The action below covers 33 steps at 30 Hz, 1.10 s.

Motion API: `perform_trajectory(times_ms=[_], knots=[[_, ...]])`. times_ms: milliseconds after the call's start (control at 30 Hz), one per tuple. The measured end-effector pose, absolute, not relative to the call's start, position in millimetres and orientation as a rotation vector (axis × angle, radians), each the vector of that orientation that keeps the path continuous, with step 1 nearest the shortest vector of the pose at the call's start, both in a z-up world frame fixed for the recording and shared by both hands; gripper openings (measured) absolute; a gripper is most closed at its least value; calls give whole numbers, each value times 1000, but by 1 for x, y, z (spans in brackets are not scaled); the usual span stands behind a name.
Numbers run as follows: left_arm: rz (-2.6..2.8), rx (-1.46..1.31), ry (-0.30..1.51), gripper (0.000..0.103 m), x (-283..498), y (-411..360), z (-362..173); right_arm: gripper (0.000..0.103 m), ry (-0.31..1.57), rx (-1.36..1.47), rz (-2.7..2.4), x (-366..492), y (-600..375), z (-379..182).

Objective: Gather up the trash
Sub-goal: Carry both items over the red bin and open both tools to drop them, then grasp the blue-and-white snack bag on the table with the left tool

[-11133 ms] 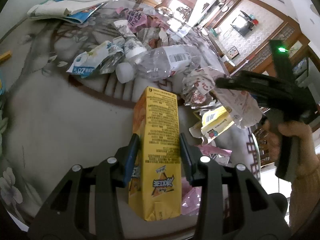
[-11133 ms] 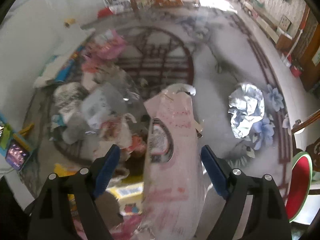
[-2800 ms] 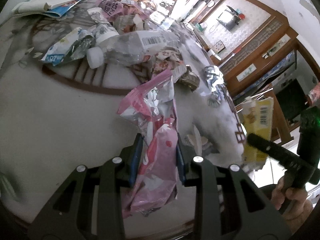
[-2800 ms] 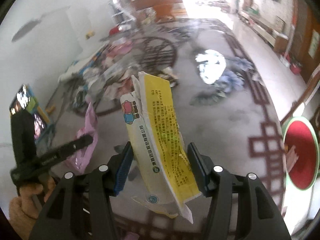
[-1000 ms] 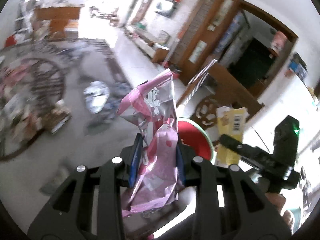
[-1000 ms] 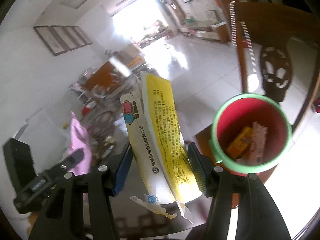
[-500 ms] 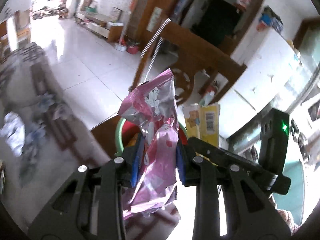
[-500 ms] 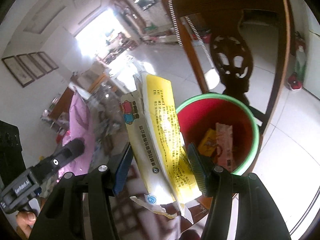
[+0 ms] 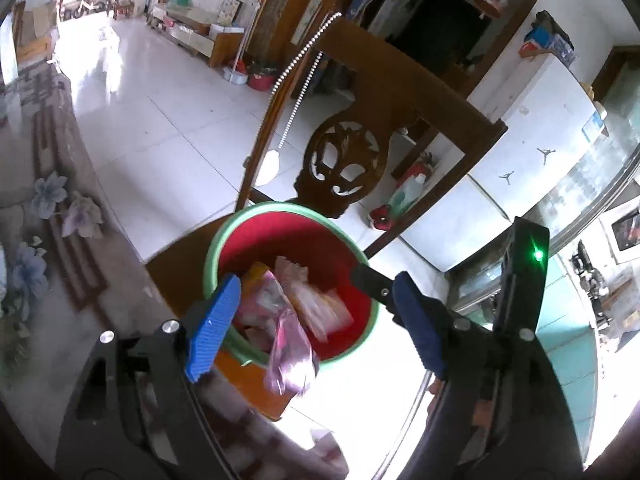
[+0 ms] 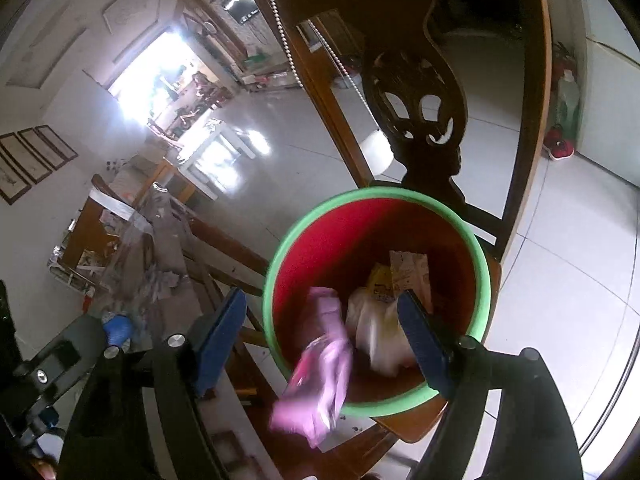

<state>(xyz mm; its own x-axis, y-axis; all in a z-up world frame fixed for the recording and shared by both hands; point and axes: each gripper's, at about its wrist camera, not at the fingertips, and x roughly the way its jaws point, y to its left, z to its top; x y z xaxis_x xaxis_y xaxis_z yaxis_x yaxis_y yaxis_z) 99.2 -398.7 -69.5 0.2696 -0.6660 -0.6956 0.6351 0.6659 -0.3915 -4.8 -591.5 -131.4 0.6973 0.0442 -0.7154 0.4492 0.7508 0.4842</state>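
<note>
Left wrist view, nearest first: the left gripper (image 9: pixel 316 320) has just been opening, its blue pads apart and gripping nothing, and the pink wrapper (image 9: pixel 290 354) hangs blurred between them — free of the pads, at the near rim of the red bin (image 9: pixel 362 254). The bin stands on the seat of a wooden chair (image 9: pixel 400 92). Inside it lie several wrappers and a yellow packet, though which is which is hard to tell.

At the bin's right edge the right gripper (image 10: pixel 322 334) has also just been opening, jaws parted and bare; in its own view a pale blurred packet (image 10: pixel 376 336) lies inside the bin beyond the pink wrapper.

Beyond the bin's left side, a table (image 10: pixel 168 240) is cluttered with litter — so the job looks partly done, with more trips left.
</note>
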Motion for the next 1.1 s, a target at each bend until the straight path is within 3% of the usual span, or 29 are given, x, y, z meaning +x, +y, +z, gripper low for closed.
perform_trajectory(times_ms=[267, 433, 533, 667, 833, 1100], knots=[[-810, -137, 879, 76, 87, -340, -55, 76, 785, 686, -223, -12, -578, -123], [-643, -119, 837, 76, 77, -269, -55, 76, 761, 657, -111, -11, -545, -83], [-479, -138, 828, 76, 76, -205, -59, 86, 692, 648, 3, -12, -510, -47], [-294, -148, 834, 76, 75, -130, -64, 89, 645, 619, 223, -8, -436, -16], [-96, -127, 843, 76, 70, -38, -65, 89, 757, 441, 393, 6, -335, -40], [113, -265, 1005, 76, 80, 90, -88, 87, 789, 227, 380, 11, -297, -43]])
